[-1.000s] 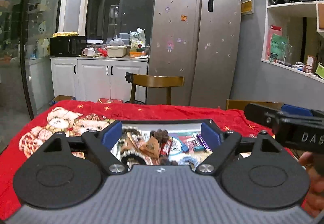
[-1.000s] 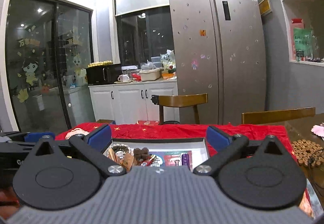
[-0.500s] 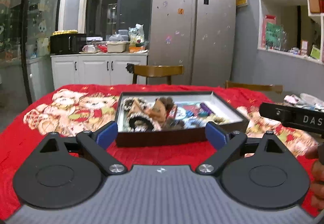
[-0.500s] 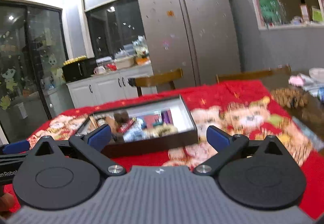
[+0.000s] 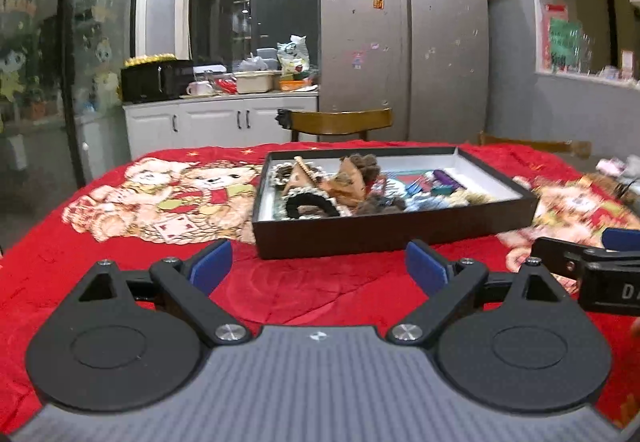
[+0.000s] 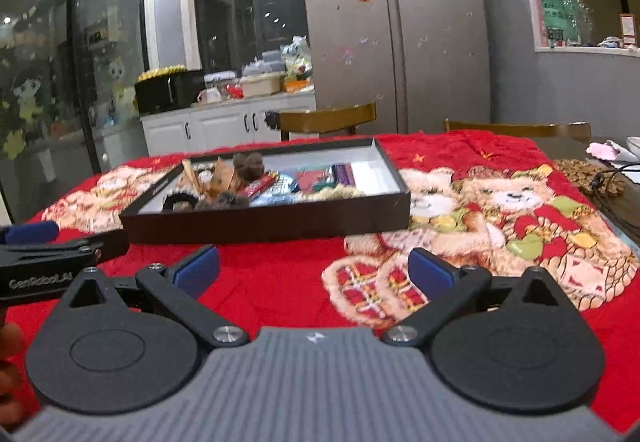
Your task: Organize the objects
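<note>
Both views now farther back and higher than a second ago — whole box visible on red cloth, hair ties, clips, packets heaped inside. Left gripper and right gripper — jaws apart, empty. Either sorting ahead or finished.

One box, two chairs, apparently one black scrunchie, two tongs.

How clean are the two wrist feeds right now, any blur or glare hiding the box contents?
Left wrist: box fairly sharp, contents slightly soft; right edge of the tablecloth smeared; fisheye bends the fridge. Right wrist: box contents softer, bright ceiling glare top left, bear print crisp.
</note>
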A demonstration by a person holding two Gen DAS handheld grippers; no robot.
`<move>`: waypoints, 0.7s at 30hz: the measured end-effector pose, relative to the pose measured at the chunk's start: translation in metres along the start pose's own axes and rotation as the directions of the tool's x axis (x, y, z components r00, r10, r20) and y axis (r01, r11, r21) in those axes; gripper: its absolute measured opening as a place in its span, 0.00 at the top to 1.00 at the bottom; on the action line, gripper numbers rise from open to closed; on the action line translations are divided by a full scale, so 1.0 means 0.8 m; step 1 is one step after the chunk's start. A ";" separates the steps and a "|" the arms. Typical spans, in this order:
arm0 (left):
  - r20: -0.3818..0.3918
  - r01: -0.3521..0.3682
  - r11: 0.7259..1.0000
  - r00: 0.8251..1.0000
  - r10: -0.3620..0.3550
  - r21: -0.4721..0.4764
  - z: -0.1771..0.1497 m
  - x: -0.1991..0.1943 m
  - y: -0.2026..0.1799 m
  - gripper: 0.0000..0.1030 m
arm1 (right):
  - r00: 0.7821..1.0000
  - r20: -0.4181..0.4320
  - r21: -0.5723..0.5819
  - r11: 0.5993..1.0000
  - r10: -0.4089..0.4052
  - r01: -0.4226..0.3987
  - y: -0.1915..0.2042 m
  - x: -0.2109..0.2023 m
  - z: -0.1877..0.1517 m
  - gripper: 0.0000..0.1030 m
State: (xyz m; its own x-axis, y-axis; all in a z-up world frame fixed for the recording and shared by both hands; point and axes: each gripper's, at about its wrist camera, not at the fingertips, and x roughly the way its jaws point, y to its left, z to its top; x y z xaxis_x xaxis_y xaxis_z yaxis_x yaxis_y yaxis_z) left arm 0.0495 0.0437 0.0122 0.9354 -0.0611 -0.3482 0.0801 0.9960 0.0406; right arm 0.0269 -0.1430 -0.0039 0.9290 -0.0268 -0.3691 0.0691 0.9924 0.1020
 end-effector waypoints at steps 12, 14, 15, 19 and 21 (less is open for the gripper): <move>-0.034 -0.004 1.000 0.999 0.004 0.003 -0.008 0.009 -0.001 0.07 | 0.999 -0.019 -0.021 0.999 -0.049 0.048 0.006 0.002 -0.003 0.00; -0.034 -0.004 1.000 0.999 0.004 0.005 -0.009 0.009 -0.001 0.07 | 0.998 -0.021 -0.025 0.998 -0.051 0.050 0.007 0.003 -0.002 0.00; -0.035 -0.004 1.000 0.999 0.004 0.004 -0.009 0.009 -0.001 0.07 | 0.999 -0.022 -0.025 0.998 -0.050 0.049 0.007 0.003 -0.002 0.00; -0.046 -0.007 1.000 0.999 0.006 -0.004 -0.009 0.011 0.001 0.07 | 0.998 -0.025 -0.023 0.999 -0.049 0.048 0.007 0.003 -0.003 0.00; -0.050 -0.005 1.000 0.999 0.005 -0.007 -0.009 0.011 0.002 0.07 | 0.998 -0.026 -0.025 0.999 -0.049 0.048 0.007 0.003 -0.003 0.00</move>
State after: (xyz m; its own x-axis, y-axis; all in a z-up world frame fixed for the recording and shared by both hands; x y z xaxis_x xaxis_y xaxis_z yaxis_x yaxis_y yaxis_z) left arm 0.0555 0.0450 0.0020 0.9173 -0.0528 -0.3948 0.0727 0.9967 0.0357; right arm 0.0287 -0.1368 -0.0064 0.9146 -0.0720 -0.3980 0.1048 0.9926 0.0613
